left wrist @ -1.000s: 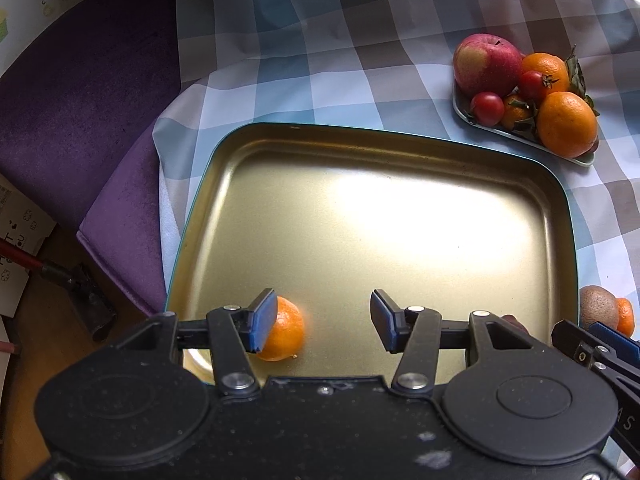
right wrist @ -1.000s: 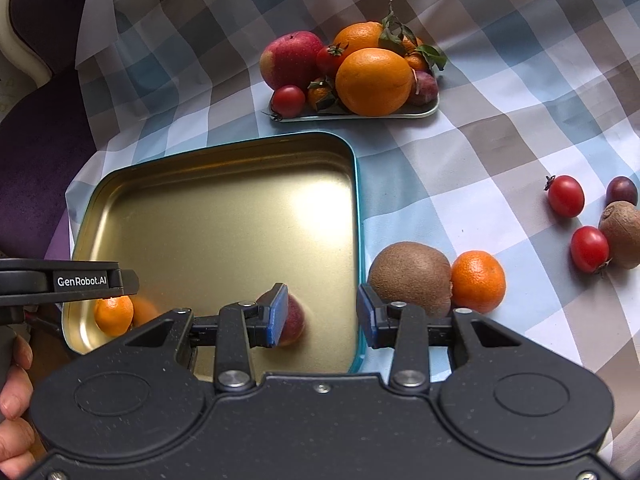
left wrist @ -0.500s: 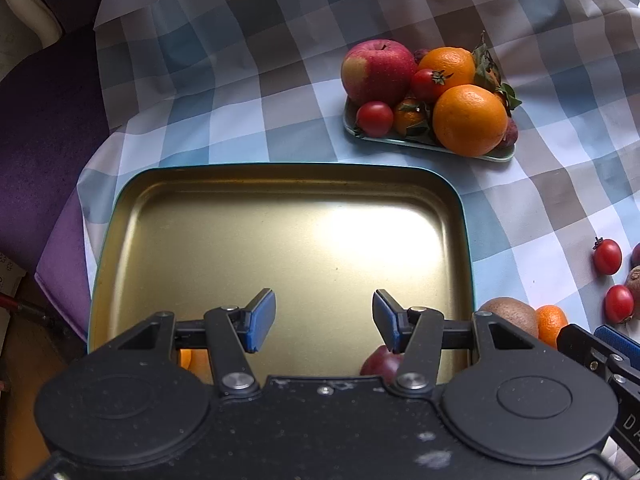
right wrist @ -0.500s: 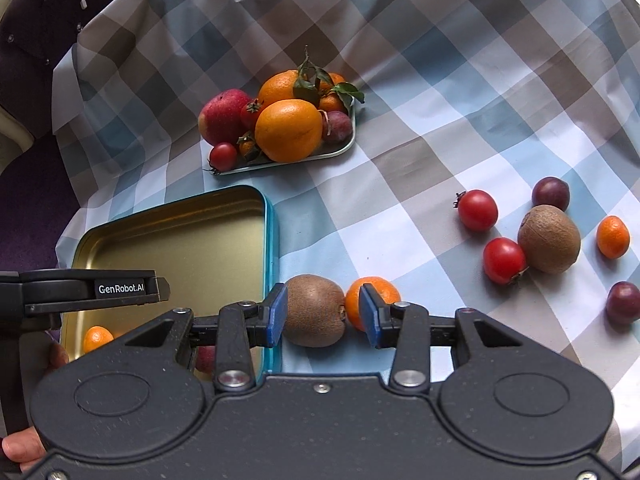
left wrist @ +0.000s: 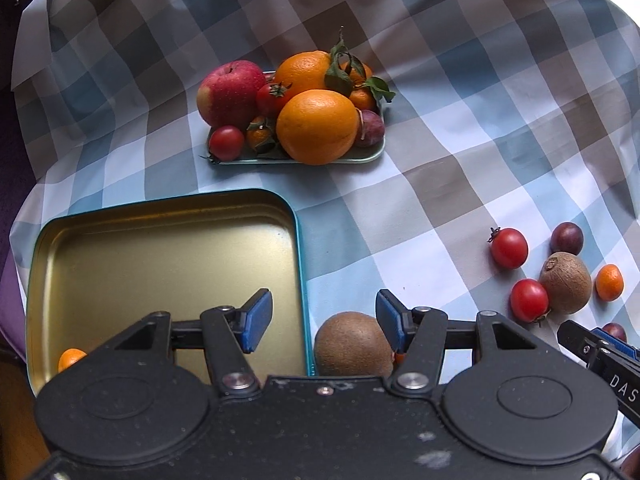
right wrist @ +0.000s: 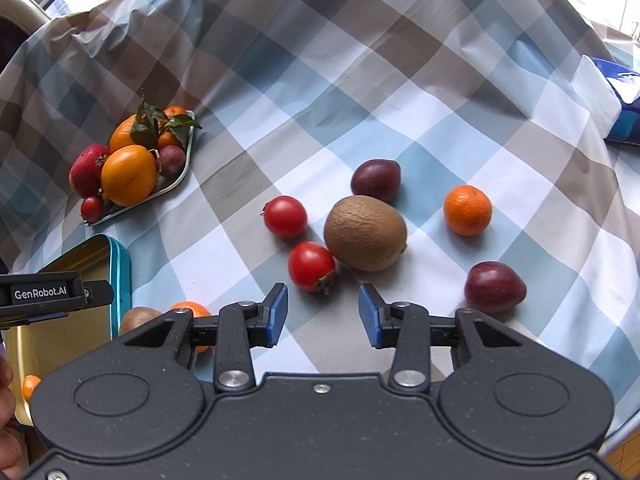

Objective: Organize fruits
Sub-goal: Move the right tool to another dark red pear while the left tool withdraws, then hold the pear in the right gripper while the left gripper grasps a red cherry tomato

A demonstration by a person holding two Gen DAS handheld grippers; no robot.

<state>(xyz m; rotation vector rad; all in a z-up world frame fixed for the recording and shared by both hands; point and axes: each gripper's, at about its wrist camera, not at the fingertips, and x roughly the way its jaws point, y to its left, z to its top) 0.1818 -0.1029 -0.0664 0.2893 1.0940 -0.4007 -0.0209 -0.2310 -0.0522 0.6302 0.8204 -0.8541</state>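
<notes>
Both our grippers are swinging right, away from the gold tray [left wrist: 160, 256]: left gripper [left wrist: 324, 322] widening, empty beside a kiwi [left wrist: 352, 346]; right gripper [right wrist: 323, 314] gaping, empty.

I see a table under a checked cloth [right wrist: 360, 92]. On it, at ten o'clock in my right view, sits a small tray [right wrist: 185, 160] heaped with fruit. A gold tin [left wrist: 168, 256] lies at eight o'clock in my left view, with a kiwi [left wrist: 352, 346] just beside its right wall. Loose on the cloth in the right view: a second kiwi [right wrist: 365, 233] at centre, two tomatoes [right wrist: 285, 216] at its nine and seven o'clock, the lower one touching it, two plums [right wrist: 376, 180] at twelve and four, a mandarin [right wrist: 467, 210] at three.
</notes>
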